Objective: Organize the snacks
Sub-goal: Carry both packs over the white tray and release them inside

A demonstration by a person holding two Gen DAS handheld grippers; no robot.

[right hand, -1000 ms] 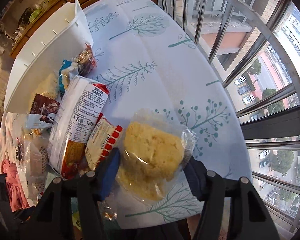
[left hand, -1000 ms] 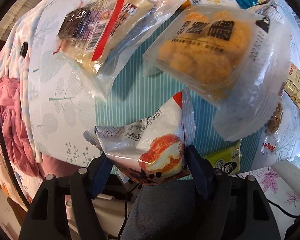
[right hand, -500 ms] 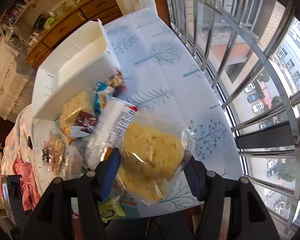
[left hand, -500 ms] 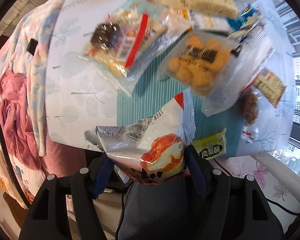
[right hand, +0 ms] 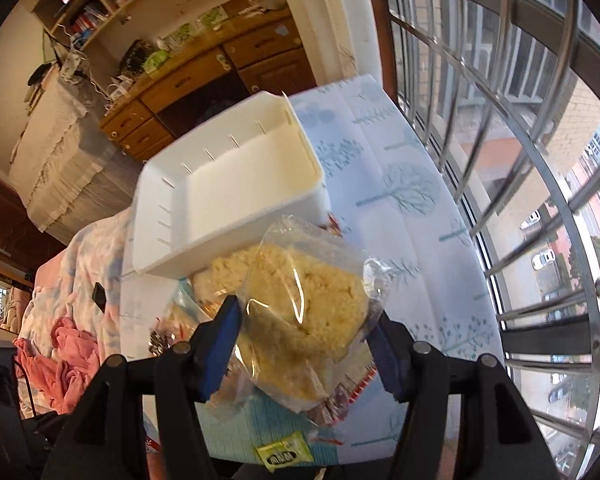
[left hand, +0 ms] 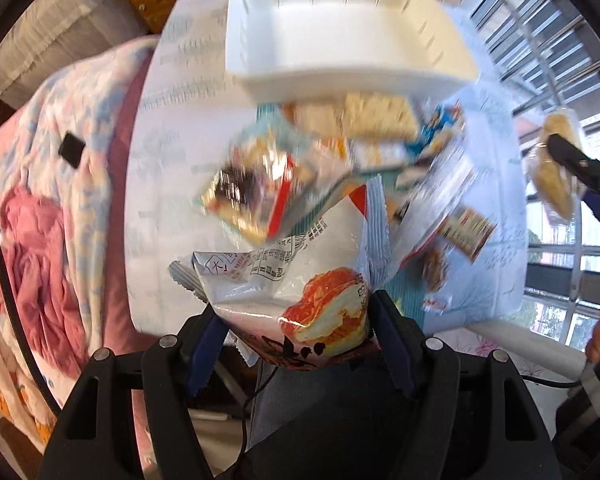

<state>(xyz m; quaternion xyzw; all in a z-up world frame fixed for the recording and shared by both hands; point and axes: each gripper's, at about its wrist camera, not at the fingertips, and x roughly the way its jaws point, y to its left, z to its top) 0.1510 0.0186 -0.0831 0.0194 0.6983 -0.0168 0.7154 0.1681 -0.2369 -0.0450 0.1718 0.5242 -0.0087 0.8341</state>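
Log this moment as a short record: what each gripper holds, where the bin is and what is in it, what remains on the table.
left gripper: shut on a white snack bag with a red-orange picture
right gripper: shut on a clear-wrapped yellow cake
white bin: on the table beyond the snack pile, nothing visible inside
table: tree-print cloth
snack pile: several packets lie on the cloth, blurred

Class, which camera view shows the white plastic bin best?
The right wrist view: the white plastic bin is sharp, its empty inside visible. In the left wrist view the bin is motion-blurred and cropped at the top.
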